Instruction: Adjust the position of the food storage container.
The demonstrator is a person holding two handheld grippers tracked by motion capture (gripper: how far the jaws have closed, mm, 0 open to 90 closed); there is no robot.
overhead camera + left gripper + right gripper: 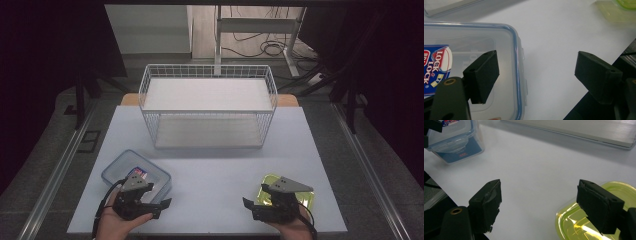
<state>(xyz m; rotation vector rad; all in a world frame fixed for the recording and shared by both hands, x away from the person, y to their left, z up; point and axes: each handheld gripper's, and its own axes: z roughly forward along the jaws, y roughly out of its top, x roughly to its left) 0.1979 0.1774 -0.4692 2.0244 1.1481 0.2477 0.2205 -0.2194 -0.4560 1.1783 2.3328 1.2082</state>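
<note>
Clear plastic w/ a blue seal rim, that was the food container sitting at the near-left of the white table, lid on, red/blue Lock & Lock sticker on top. Its twin-ish partner, a yellow-green container, sat at the near-right, well apart from the clear one.

Left gripper hovered right at the clear box's near edge, held in the person's left hand. In the left gripper view the jaws were spread wide, nothing between them; one jaw hung over the lid, the other over bare table past the box's rim. Couldn't tell if the jaw touched the lid.

Right gripper was in the right hand, partly over the green container. Right gripper view had its jaws wide apart too, empty; one over the green lid, the other over plain table. That jaw's pad looked chewed up/ragged along the edge. Clear box showed far off at the top-left corner of that view, blue label on its side.

Further back, middle of the table, stood a white wire rack w/ two shelves, both bare, a pale shelf board on each level. Behind the table: a desk frame and some cables on the floor. Dark curtains either side.
</note>
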